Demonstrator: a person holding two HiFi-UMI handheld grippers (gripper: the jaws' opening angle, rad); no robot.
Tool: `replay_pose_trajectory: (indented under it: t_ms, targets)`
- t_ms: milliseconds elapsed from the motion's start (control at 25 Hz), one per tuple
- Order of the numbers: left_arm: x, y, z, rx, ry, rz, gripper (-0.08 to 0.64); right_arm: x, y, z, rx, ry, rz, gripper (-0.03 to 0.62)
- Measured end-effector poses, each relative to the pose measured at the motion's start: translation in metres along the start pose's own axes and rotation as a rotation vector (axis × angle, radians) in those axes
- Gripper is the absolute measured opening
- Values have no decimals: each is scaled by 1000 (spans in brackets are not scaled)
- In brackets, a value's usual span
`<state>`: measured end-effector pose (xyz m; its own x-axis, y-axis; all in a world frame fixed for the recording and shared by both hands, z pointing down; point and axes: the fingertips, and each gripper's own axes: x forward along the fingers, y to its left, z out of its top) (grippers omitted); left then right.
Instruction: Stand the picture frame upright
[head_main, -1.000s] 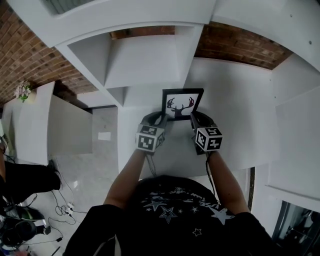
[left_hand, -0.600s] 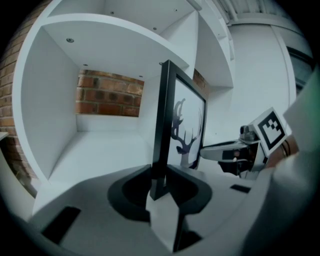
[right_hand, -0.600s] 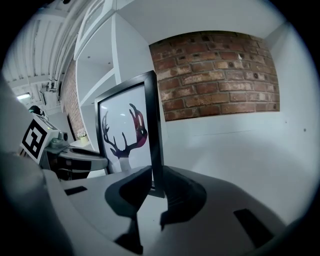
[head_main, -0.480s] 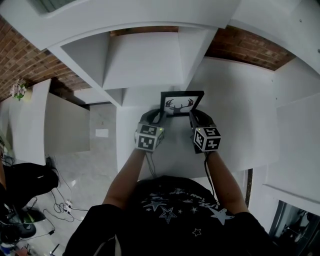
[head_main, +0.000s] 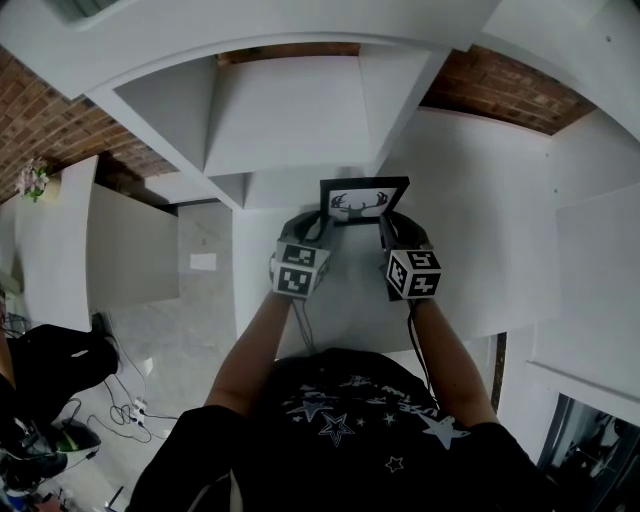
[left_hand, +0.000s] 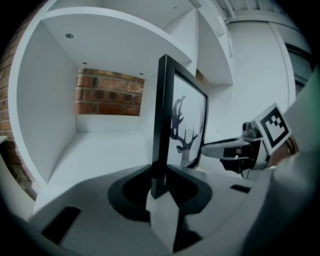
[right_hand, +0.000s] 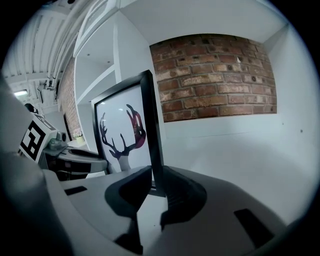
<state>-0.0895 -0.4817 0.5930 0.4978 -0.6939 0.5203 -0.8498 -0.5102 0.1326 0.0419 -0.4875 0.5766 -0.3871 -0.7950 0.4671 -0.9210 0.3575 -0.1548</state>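
Observation:
A black picture frame (head_main: 363, 200) with a deer-antler print stands nearly upright on the white shelf surface (head_main: 450, 260), held at its two side edges. My left gripper (head_main: 318, 232) is shut on the frame's left edge (left_hand: 161, 125), which rises straight up between the jaws. My right gripper (head_main: 386, 232) is shut on the right edge (right_hand: 152, 135), with the print (right_hand: 122, 135) facing me. Each gripper shows in the other's view: the right gripper (left_hand: 235, 150) and the left gripper (right_hand: 65, 157). The frame's foot is hidden behind the jaws.
White cubby compartments (head_main: 285, 110) with a brick back wall (right_hand: 215, 75) lie behind the frame, with upright dividers (head_main: 395, 95) close by. A small flower pot (head_main: 42, 182) stands far left. Cables lie on the floor (head_main: 130, 410) at lower left.
The frame has tipped further upright, so it looks shorter from above. Both grippers moved slightly forward with it, still holding its edges.

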Motion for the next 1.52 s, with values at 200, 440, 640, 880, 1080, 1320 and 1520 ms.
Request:
replay_pose_trajectory:
  t_ms: [200, 440, 640, 880, 1080, 1320, 1520]
  targets:
    - [2, 0, 3, 6, -9, -1, 95, 1, 0, -5, -6, 18, -18, 75]
    - [0, 0, 2, 9, -5, -8, 95, 1, 2, -11, -17, 40, -21, 75]
    - [0, 2, 0, 2, -11, -4, 97, -3, 3, -13, -17, 37, -23, 77]
    - [-7, 0, -2, -30, -2, -22, 158, -13, 3, -12, -15, 22, -35, 86]
    - [-19, -5, -8, -50, 23, -16, 175, -29, 3, -12, -1, -6, -36, 87]
    - [-51, -28, -6, -58, -5, -17, 175, -58, 7, -9, 1, -42, -34, 87]
    - [-73, -47, -7, -71, -34, -5, 175, -83, 12, -14, -2, -57, -23, 87]
